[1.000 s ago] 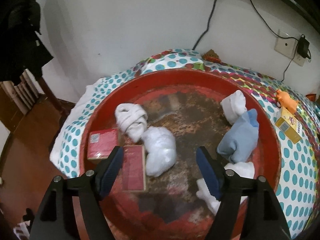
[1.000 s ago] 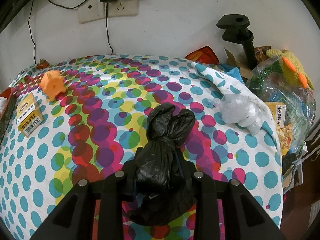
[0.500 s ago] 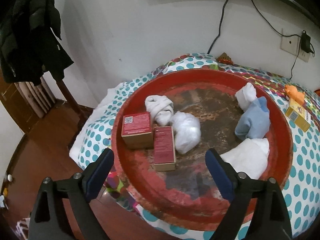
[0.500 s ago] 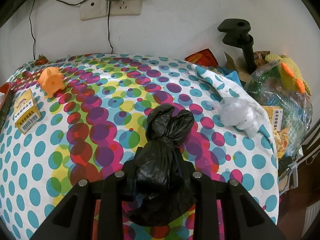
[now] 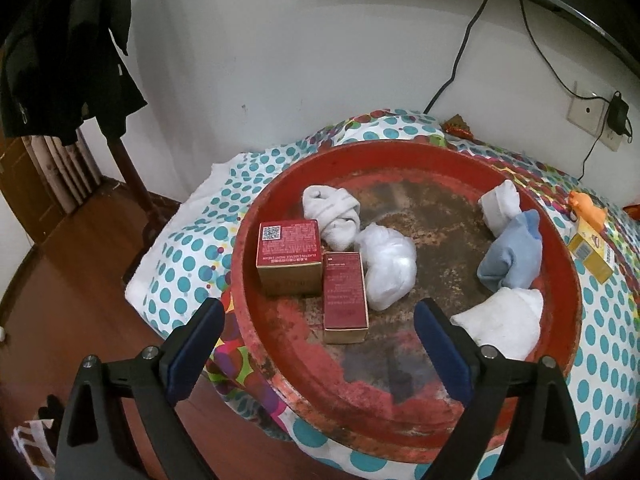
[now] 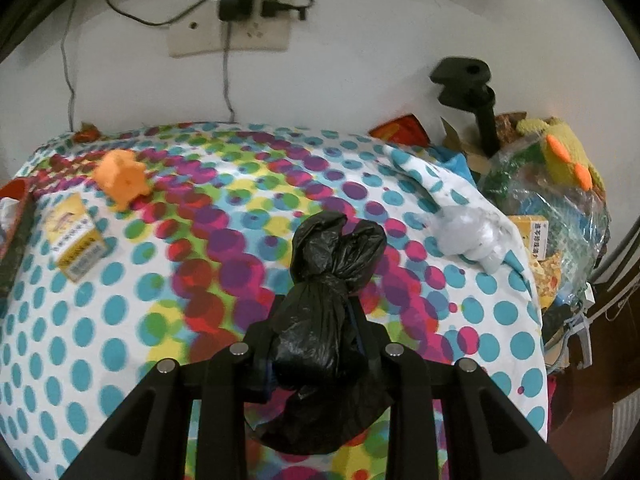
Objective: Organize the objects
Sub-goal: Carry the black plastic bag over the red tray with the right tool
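A round red tray (image 5: 404, 432) lies on the dotted cloth. In it are two red boxes (image 5: 289, 257) (image 5: 345, 295), a rolled white sock (image 5: 332, 216), a white bag bundle (image 5: 387, 265), a blue sock (image 5: 512, 256) and two white socks (image 5: 502, 322) (image 5: 500, 206). My left gripper (image 5: 320, 350) is open and empty, above the tray's near rim. My right gripper (image 6: 316, 330) is shut on a knotted black plastic bag (image 6: 326, 300), held above the cloth.
A yellow box (image 6: 74, 248) (image 5: 590, 252) and an orange toy (image 6: 122, 178) (image 5: 586, 206) lie on the cloth (image 6: 512, 312) right of the tray. A white bag bundle (image 6: 472, 240) sits near the cloth's right edge, clutter and a black clamp stand (image 6: 472, 96) beyond. Wall sockets behind.
My left gripper has pulled back and up from the tray, so more of the tray and floor shows. My right gripper has edged forward with the black bag still in it.
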A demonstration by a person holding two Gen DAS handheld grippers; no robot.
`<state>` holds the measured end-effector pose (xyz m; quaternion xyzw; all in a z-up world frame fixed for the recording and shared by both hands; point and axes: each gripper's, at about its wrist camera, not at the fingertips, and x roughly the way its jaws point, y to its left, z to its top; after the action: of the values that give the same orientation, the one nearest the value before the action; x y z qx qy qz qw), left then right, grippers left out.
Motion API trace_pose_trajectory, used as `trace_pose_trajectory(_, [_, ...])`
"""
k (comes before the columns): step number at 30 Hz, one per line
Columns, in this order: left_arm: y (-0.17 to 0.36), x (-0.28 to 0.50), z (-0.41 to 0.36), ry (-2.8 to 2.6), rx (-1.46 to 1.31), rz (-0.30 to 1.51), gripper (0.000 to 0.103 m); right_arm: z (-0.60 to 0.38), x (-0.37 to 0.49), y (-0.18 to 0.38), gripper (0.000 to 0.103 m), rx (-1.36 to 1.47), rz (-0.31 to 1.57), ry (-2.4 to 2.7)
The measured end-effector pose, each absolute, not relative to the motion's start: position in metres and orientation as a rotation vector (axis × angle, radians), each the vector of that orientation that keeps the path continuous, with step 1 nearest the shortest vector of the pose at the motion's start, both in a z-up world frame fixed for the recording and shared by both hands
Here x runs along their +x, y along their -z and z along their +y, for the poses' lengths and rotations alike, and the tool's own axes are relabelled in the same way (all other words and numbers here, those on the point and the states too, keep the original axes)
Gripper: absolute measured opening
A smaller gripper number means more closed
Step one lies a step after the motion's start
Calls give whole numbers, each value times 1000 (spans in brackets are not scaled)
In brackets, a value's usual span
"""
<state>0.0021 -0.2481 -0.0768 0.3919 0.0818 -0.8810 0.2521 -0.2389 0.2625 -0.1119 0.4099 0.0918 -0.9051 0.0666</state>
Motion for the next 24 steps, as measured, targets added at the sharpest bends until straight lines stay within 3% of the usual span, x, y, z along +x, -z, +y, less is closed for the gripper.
trace_pose_trajectory(24, [73, 8, -257, 2381, 1034, 245, 97, 46, -140, 60, 29, 1002, 307, 2367])
